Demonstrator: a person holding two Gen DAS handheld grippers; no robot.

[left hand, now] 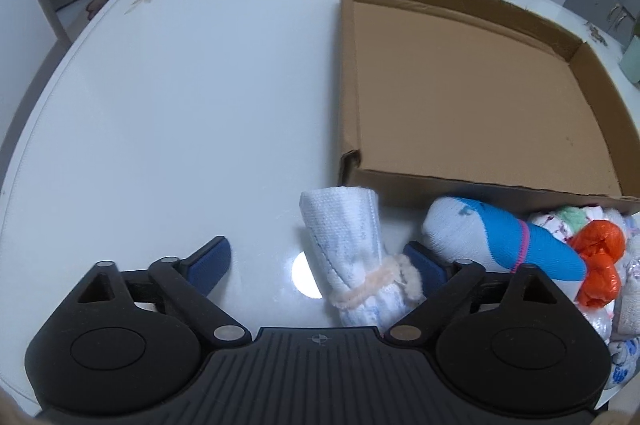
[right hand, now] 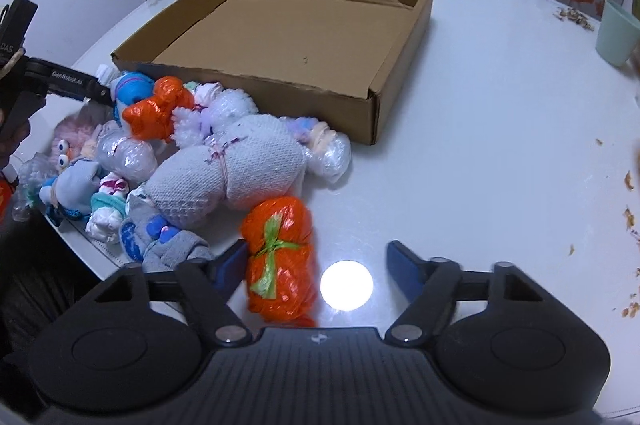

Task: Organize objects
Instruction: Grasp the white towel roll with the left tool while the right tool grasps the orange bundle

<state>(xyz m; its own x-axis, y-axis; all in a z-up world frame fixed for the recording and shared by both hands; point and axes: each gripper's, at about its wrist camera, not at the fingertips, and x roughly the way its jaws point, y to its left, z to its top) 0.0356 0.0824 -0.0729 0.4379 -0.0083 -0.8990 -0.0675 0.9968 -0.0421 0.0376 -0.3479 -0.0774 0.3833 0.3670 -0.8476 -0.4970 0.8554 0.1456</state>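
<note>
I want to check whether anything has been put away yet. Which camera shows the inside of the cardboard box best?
The right wrist view: the cardboard box sits whole in frame, its bare floor visible to all four walls, nothing inside. The left wrist view shows the same box cut off at the right edge, though its visible floor is likewise bare.

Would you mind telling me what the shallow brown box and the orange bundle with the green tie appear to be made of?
The shallow brown box looks like matte corrugated cardboard: raw brown walls with a torn, ragged rim. The orange bundle with the green tie looks like thin glossy plastic film, crinkled and catching highlights; what it wraps is hidden.
</note>
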